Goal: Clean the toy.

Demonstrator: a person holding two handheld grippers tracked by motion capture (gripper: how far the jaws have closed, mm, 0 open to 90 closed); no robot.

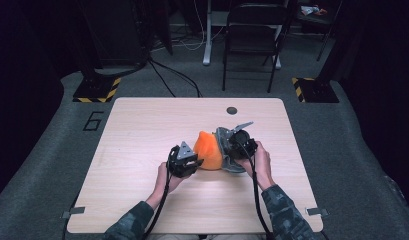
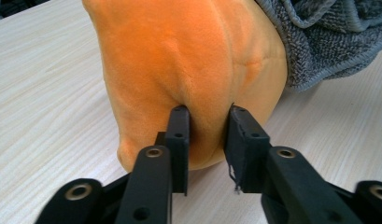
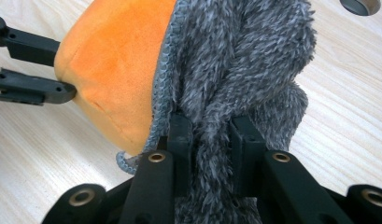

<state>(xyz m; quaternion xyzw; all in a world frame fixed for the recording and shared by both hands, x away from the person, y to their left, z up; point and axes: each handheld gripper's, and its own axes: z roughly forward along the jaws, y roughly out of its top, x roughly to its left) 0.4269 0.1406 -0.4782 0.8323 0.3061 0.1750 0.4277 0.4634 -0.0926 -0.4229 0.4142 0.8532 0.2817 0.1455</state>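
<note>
Near the middle of the tabletop (image 1: pixel 142 150), a little toward its right edge, sits an orange plush toy (image 1: pixel 208 150) with a grey fleece cloth (image 1: pixel 227 150) wrapped against its right side. The left gripper (image 1: pixel 192 161) meets the toy from the left; in the left gripper view its jaws stand at a narrow gap with a fold of the orange plush (image 2: pixel 188 65) bulging between them, and the pads touch the fabric on both sides. No picture settles how firmly they press, so a true grip there cannot be told. The right gripper (image 1: pixel 233 146) comes in from the right, and in the right gripper view its jaws are pinched narrow on a thick bunch of the grey cloth (image 3: pixel 240 60), the pile squeezed between the pads. The cloth's stitched hem lies against the toy's orange side (image 3: pixel 118 60), and the left gripper's fingertips (image 3: pixel 62 91) touch the toy's far end. Bare wood lies open toward the tabletop's left edge and far corners; a round dark grommet (image 1: pixel 232 110) sits near the far edge, well apart from the toy.
</note>
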